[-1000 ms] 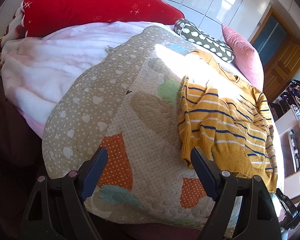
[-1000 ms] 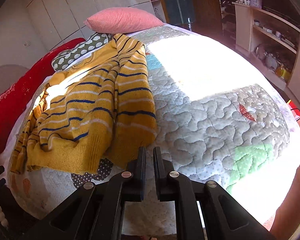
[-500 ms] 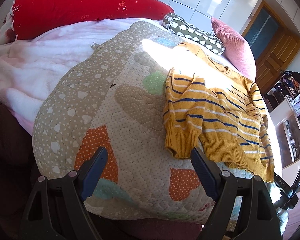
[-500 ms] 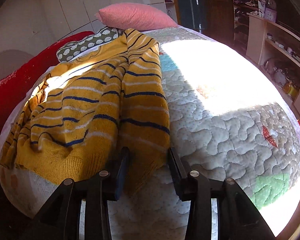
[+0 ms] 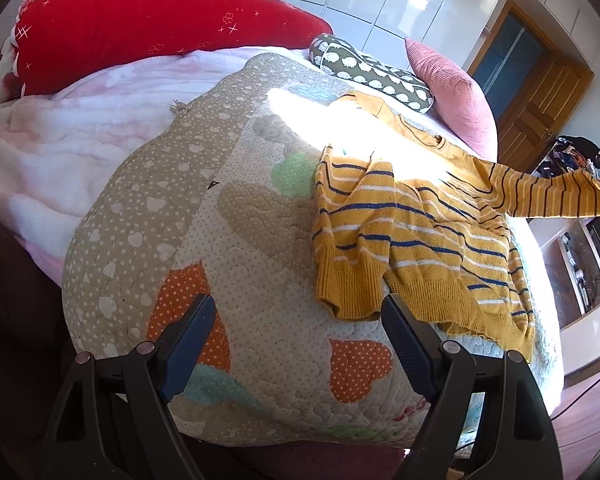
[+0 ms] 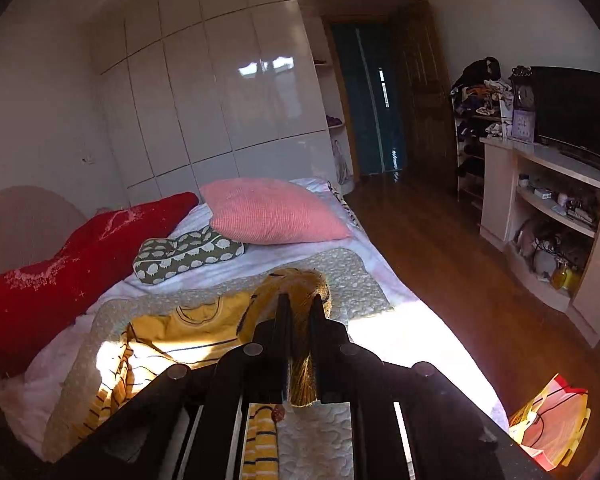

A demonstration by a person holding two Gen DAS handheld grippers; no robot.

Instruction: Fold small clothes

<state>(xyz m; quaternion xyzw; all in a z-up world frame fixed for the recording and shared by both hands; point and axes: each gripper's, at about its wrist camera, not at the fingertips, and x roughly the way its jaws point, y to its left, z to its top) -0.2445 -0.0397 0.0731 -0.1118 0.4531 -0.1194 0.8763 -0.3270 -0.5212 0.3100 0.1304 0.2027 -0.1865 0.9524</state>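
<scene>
A mustard-yellow knitted sweater with navy and white stripes was spread on the quilted patchwork bedspread of the bed, one sleeve drawn up and out to the side, clear of the cover. That sleeve's cuff was pinched between the nearly closed fingers of the right gripper, raised above the bed. The left gripper was held wide apart and empty just short of the sweater's ribbed hem. The sleeve fold was judged to be in hand; the raised sleeve would next need to be carried across the body and laid flat, with the hem possibly steadied.
</scene>
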